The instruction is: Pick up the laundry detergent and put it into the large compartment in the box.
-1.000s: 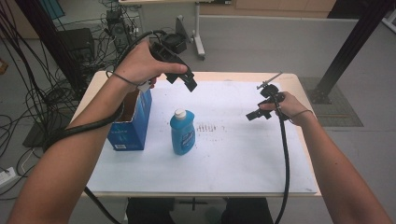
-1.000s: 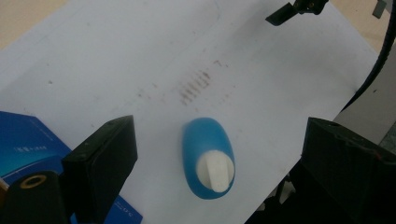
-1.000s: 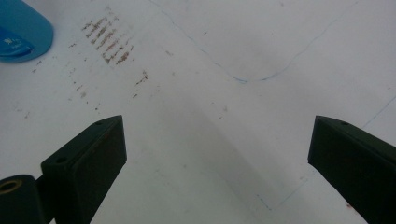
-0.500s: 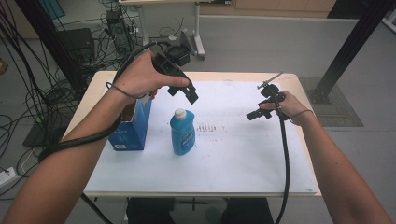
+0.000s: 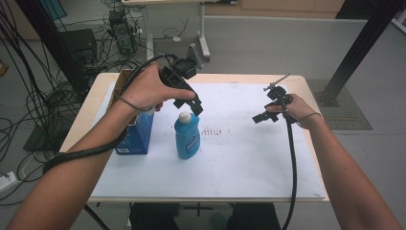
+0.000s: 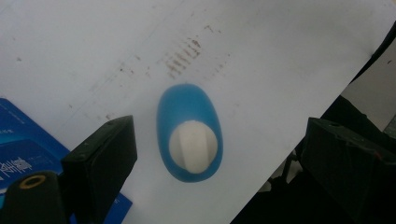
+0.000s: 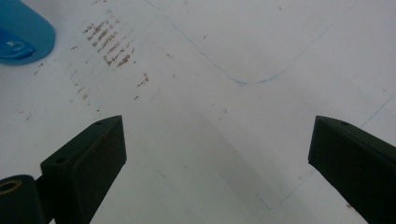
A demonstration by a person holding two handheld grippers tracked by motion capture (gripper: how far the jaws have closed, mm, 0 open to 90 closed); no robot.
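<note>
**Hovering over the bottle cap with jaws spread**

Hanging just above the bottle (image 5: 186, 135), the left gripper (image 5: 189, 103) points down at the white cap, its jaws wide apart and holding nothing. In the left gripper view the bottle (image 6: 189, 133) sits between the two black jaws, seen from straight above: a blue oval body with the white cap at its centre, one jaw at 9 o'clock of it and the other well off at 3 o'clock, neither touching it. The bottle stands upright on the white sheet (image 5: 239, 158) that covers the table (image 5: 95, 91), a little toward 9 o'clock of the sheet's middle. Just beside it, at its 9 o'clock, stands a blue box (image 5: 135, 134), close but apart from it; the left hand (image 5: 146, 88) partly covers the box top in the high view. A corner of the box (image 6: 28, 149) shows at 8 o'clock in the left gripper view

A patch of brown smudges (image 5: 214, 130) marks the sheet at 3 o'clock of the bottle, between it and the right gripper (image 5: 263, 115). The right hand (image 5: 299, 108) holds that gripper low over the sheet near the table's 2 o'clock part, well apart from the bottle. In the right gripper view its jaws stand wide open with only bare sheet between them; the smudges (image 7: 109, 44) lie at 11 o'clock there, and an edge of the bottle (image 7: 21, 32) at 10 o'clock. A black cable (image 5: 293, 177) trails from the right gripper toward 6 o'clock
</note>
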